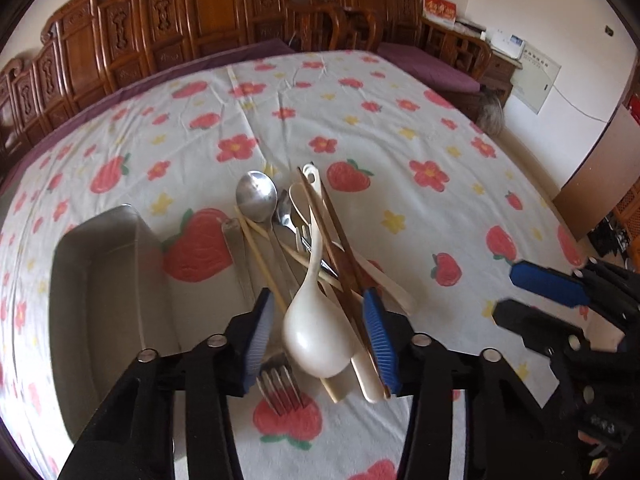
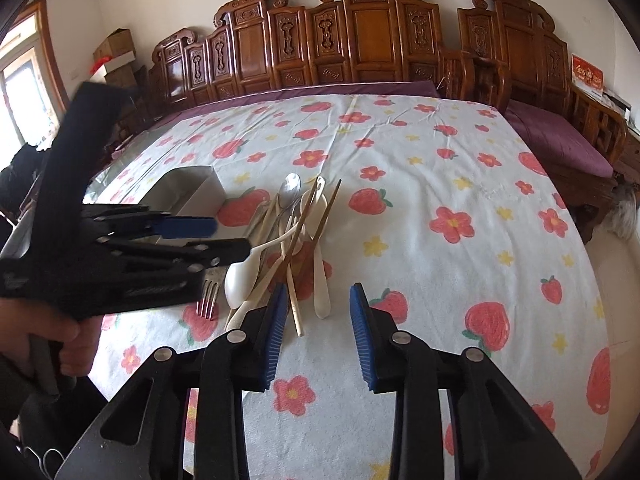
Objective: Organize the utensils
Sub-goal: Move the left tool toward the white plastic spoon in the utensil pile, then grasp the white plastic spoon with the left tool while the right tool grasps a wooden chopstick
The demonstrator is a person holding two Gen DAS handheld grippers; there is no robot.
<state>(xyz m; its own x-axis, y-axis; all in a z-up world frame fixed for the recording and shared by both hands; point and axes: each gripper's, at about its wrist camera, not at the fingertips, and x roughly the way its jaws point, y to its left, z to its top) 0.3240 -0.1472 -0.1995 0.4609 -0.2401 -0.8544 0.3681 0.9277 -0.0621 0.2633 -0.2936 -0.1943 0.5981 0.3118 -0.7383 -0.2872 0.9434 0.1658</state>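
Observation:
A pile of utensils lies on the flowered tablecloth: a white plastic ladle spoon (image 1: 318, 336), a steel spoon (image 1: 257, 196), a steel fork (image 1: 280, 392), brown chopsticks (image 1: 336, 248) and pale chopsticks (image 1: 260, 256). My left gripper (image 1: 318, 316) is open, its blue pads on either side of the white spoon's bowl, not touching it. The pile also shows in the right wrist view (image 2: 288, 240). My right gripper (image 2: 318, 316) is open and empty, just right of the pile's near end. The left gripper (image 2: 224, 236) hovers over the pile's left side there.
A grey metal box (image 1: 100, 280) stands open just left of the pile, also in the right wrist view (image 2: 188, 196). Carved wooden chairs (image 2: 360, 40) line the far table edge. The tablecloth (image 2: 460, 260) spreads to the right. A hand (image 2: 68, 344) holds the left gripper.

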